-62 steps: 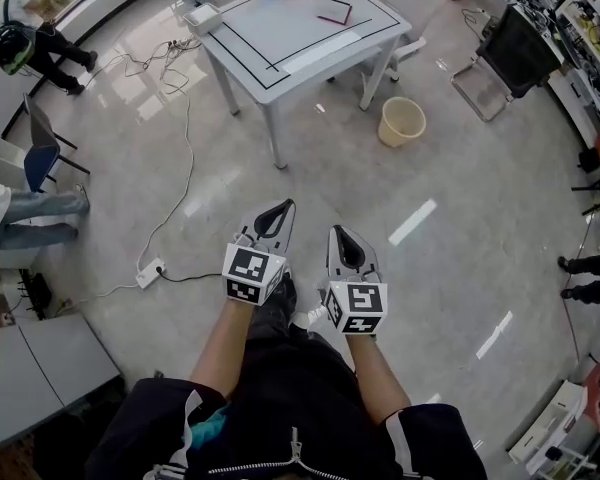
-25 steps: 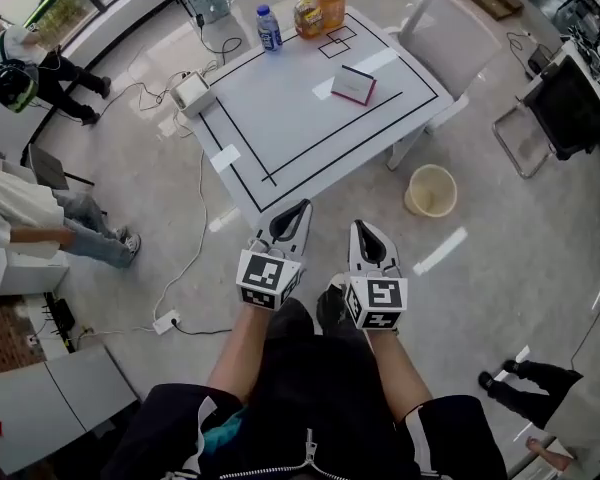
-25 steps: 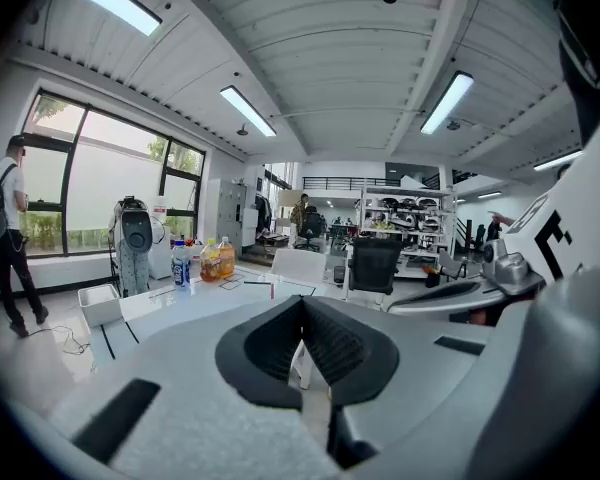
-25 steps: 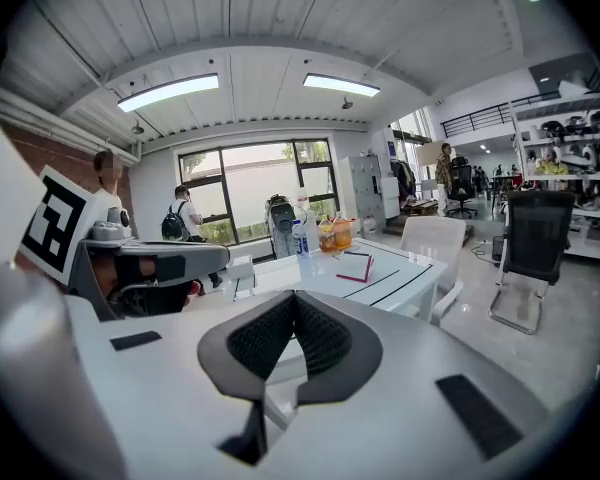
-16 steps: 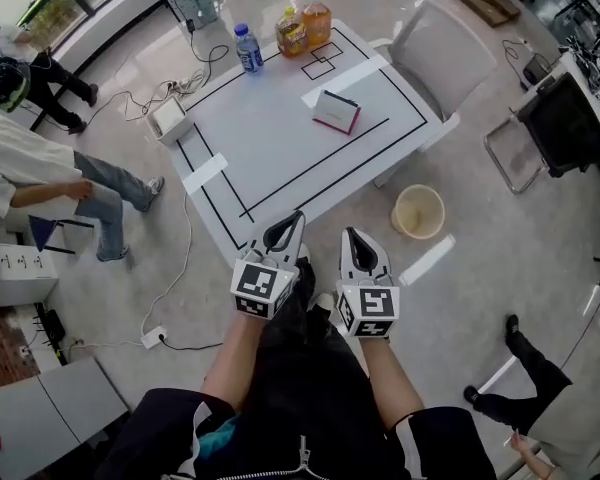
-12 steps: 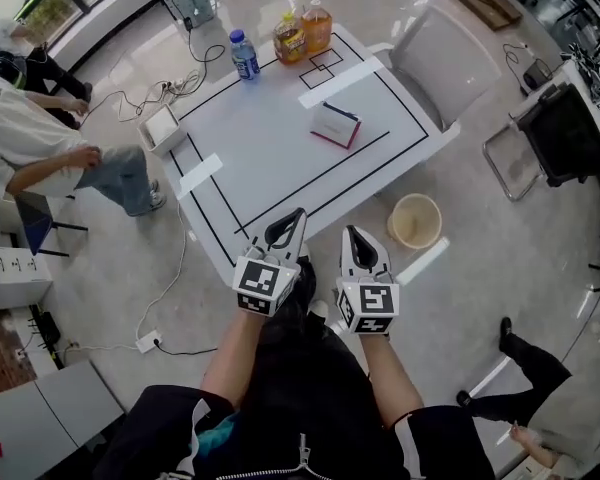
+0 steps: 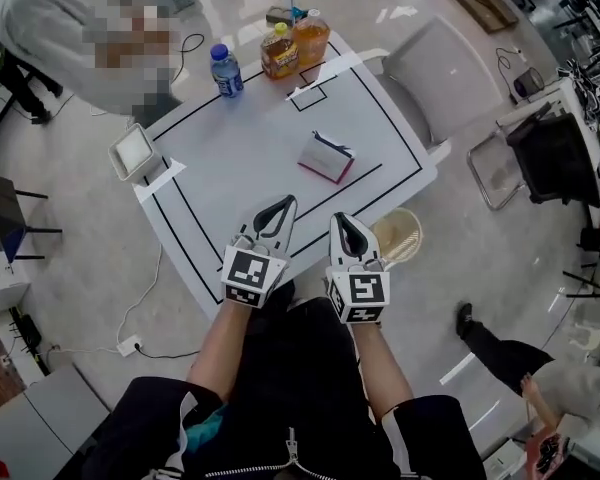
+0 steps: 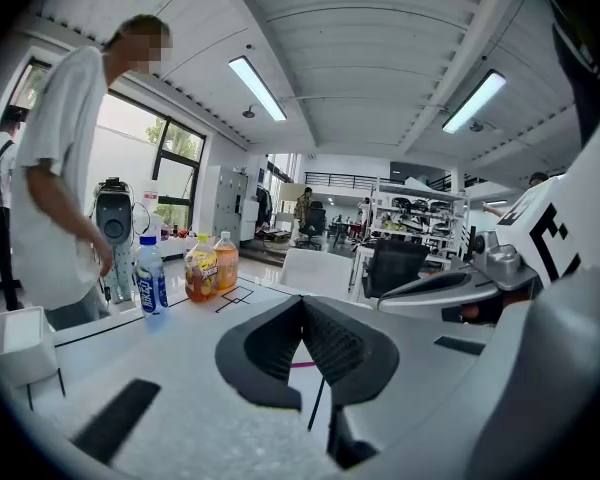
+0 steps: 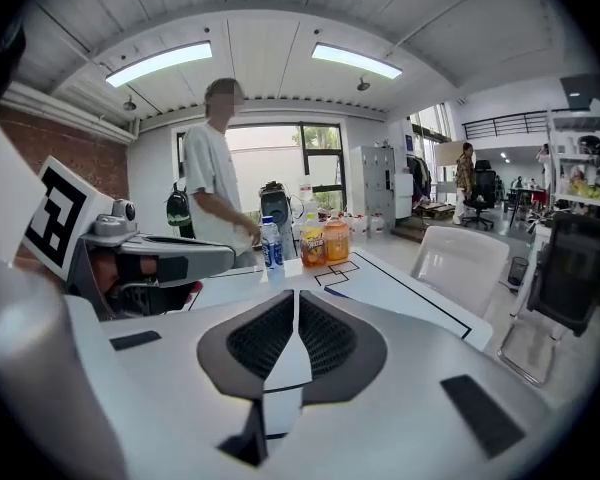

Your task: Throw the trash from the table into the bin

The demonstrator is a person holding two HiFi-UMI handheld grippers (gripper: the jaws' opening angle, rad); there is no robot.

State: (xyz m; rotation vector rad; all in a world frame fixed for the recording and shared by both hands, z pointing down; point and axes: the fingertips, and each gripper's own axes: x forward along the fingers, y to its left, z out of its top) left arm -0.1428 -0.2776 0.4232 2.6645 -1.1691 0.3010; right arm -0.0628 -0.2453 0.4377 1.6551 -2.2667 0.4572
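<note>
The left gripper [image 7: 284, 204] and the right gripper [image 7: 338, 220] are both clenched and empty, held side by side over the near edge of the white square table with black taped lines [image 7: 230, 168]. The likely trash, a small flat white-and-maroon carton [image 7: 326, 156], lies mid-table ahead of the tips, untouched. The pale yellow round plastic bin [image 7: 400, 238] stands on the floor by the table's right corner. Best to spread one gripper's jaws before reaching, straddle the carton's narrow sides, and avoid the three drink bottles [image 7: 280, 50] at the far edge
</note>
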